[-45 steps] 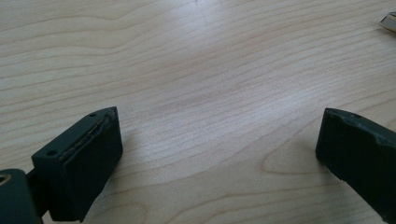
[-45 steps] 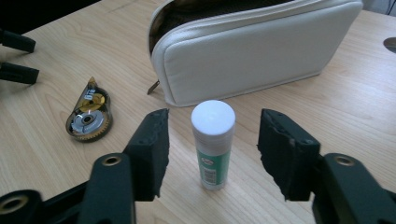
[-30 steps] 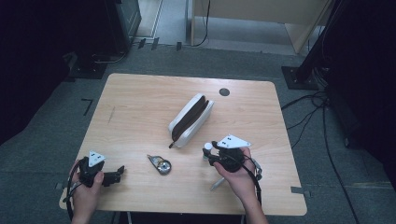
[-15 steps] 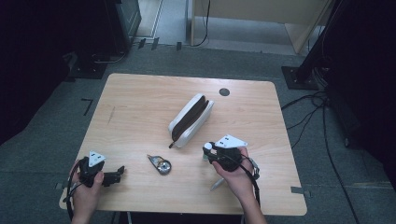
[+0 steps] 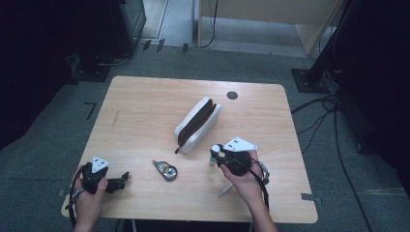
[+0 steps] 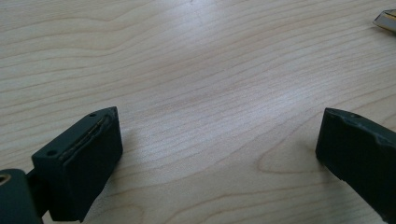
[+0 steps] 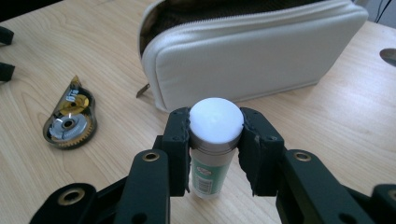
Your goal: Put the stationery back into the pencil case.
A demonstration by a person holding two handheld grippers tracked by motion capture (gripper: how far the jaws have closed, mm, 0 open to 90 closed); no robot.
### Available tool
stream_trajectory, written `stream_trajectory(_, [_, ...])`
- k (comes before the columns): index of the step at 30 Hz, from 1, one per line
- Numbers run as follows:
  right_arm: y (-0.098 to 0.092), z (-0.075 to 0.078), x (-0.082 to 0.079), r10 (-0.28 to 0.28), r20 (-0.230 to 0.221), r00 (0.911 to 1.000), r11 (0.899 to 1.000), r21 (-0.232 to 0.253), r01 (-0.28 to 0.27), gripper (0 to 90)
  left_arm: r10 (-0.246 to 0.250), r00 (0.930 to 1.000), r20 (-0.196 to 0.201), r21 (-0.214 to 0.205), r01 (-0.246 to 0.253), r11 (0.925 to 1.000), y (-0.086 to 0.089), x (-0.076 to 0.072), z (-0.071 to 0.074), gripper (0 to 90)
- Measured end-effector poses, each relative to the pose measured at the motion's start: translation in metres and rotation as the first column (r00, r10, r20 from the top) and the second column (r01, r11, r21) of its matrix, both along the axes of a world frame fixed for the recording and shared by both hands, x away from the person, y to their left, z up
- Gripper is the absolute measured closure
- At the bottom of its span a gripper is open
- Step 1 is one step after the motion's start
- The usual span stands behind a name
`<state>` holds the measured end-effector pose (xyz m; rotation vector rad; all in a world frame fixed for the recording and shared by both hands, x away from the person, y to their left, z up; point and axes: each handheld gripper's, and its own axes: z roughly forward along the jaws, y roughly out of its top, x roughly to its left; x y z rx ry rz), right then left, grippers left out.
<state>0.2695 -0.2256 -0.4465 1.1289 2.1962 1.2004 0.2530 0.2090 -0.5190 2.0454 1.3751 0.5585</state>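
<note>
Since the earlier frame my right gripper (image 7: pixel 215 154) has edged toward the table's near edge, jaws clamped below the white cap of a light, rigid, slippery glue stick (image 7: pixel 212 154), left gripper (image 6: pixel 219 154) wide open, empty.

The high view is dim and a bit fuzzy, with dark corners at 9 and 3 o'clock around the lit table (image 5: pixel 145 111), while both gripper views look bright and sharp, maybe slightly soft near 12 o'clock.
</note>
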Motion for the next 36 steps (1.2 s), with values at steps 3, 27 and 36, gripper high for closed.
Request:
stream_trajectory(3, [0.002, 0.005, 0.0, 0.007, 0.005, 1.0, 1.0, 0.006, -0.007, 65.3, 0.0, 1.0, 0.0, 0.0, 0.0, 1.0, 0.0, 0.0, 0.0, 0.7])
stream_trajectory(27, [0.002, 0.049, 0.013, 0.011, 0.04, 0.9991, 0.999, 0.045, -0.013, 65.4, -0.003, 1.0, 0.001, 0.0, 0.003, 1.0, -0.001, 0.001, 0.0, 0.7])
stream_trajectory(36, [0.004, 0.071, 0.021, 0.008, 0.064, 0.9979, 0.998, 0.058, -0.011, 65.4, -0.006, 1.0, 0.0, 0.0, 0.006, 1.0, -0.001, 0.001, 0.0, 0.7])
